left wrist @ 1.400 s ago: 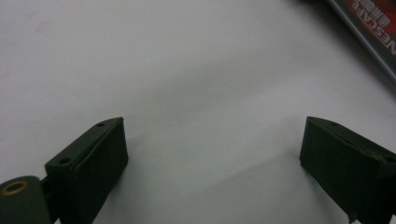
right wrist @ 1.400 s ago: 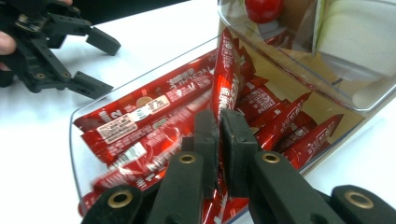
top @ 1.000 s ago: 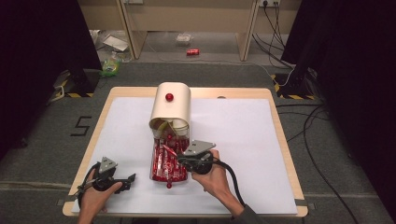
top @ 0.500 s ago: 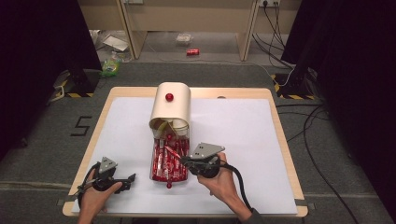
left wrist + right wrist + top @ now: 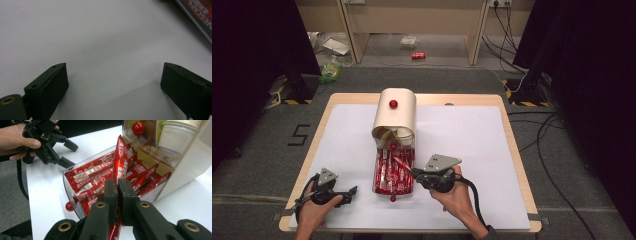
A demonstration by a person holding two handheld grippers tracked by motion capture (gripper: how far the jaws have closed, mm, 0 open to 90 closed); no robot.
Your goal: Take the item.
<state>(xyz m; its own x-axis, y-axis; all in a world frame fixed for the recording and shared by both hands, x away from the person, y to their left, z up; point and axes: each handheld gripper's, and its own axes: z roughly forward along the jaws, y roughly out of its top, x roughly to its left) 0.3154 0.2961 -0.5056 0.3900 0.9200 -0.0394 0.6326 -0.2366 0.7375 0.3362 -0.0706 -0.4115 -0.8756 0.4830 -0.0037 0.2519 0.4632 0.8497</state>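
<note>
Right gripper (image 5: 117, 185) is clamped on one red Nescafé sachet (image 5: 120, 157), raised over the clear drawer (image 5: 377, 182) of sachets near the cream dispenser (image 5: 395, 112). Left gripper (image 5: 353, 190) rests with jaws apart on the white table cover (image 5: 462, 135), left of the drawer.

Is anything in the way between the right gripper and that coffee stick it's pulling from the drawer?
Nothing visible stands between them. The right gripper is already shut on the coffee stick, whose upper end rises above the other sticks in the clear drawer. The left gripper rests open on the table, apart from the drawer.
</note>
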